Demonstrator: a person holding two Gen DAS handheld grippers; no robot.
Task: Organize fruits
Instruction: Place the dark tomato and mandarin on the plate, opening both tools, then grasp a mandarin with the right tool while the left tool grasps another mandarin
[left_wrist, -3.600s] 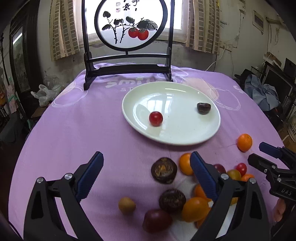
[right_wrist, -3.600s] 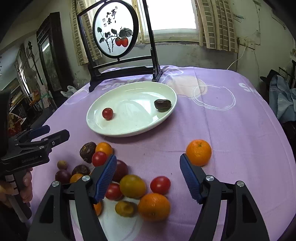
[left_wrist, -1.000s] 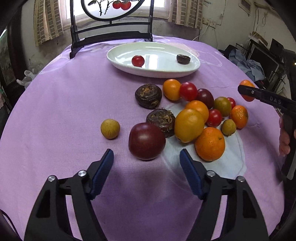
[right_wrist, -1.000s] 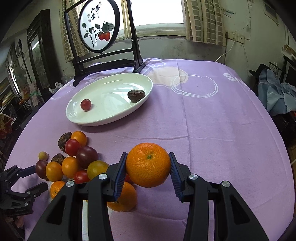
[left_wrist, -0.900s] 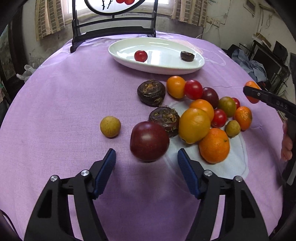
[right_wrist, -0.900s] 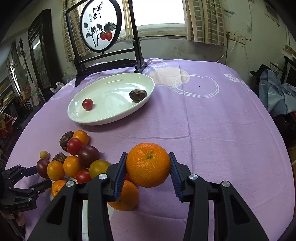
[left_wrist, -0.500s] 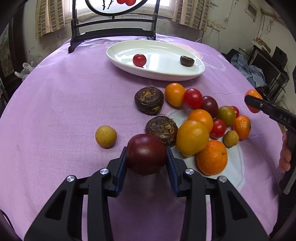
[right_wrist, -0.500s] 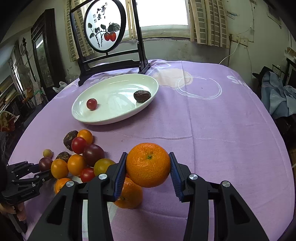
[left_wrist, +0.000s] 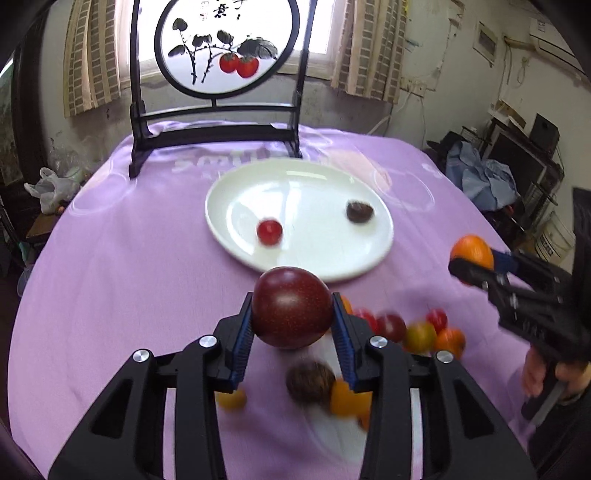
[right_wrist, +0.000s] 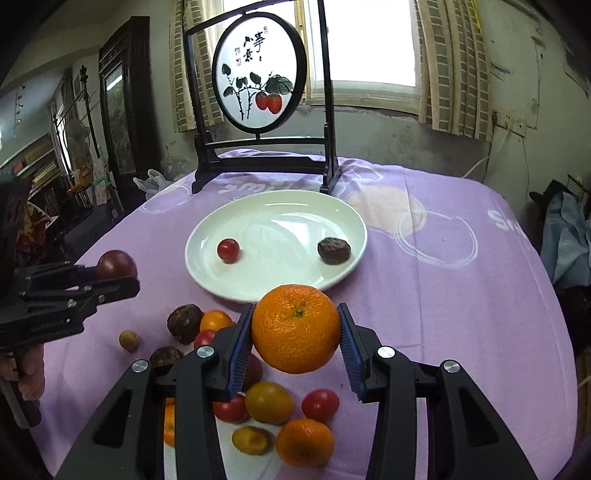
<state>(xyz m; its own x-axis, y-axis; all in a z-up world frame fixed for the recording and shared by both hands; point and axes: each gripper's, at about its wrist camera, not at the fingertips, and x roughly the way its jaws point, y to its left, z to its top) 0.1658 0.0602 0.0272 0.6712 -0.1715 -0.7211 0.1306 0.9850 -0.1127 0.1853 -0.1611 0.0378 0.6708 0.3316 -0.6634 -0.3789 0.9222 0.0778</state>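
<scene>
The left gripper (left_wrist: 291, 334) is clamped on a dark red plum (left_wrist: 291, 307), its blue pads pressed to either side of the fruit. Half a second ago the plum was held low, just above the purple tablecloth (left_wrist: 110, 295); now it is raised, with the near rim of the white plate (left_wrist: 229, 199) showing just behind it and the loose pile of fruit (left_wrist: 402, 332) blurred below. In the right wrist view the same plum (right_wrist: 116, 264) sits in the left gripper (right_wrist: 110, 277) out at the left, clear of the cloth.

The right gripper (right_wrist: 295, 339) is clamped on an orange (right_wrist: 295, 328), as it was a second ago, but it has been carried nearer the plate (right_wrist: 207, 236), whose near rim now lies just behind the fruit. In the left wrist view the orange (left_wrist: 472, 251) hangs in the right gripper (left_wrist: 476, 266) to the right of the plate.

On the plate lie a small red tomato (right_wrist: 228, 250) and a dark wrinkled fruit (right_wrist: 334, 251), well apart and unmoved. Behind it stands the round painted screen (right_wrist: 258, 70).
</scene>
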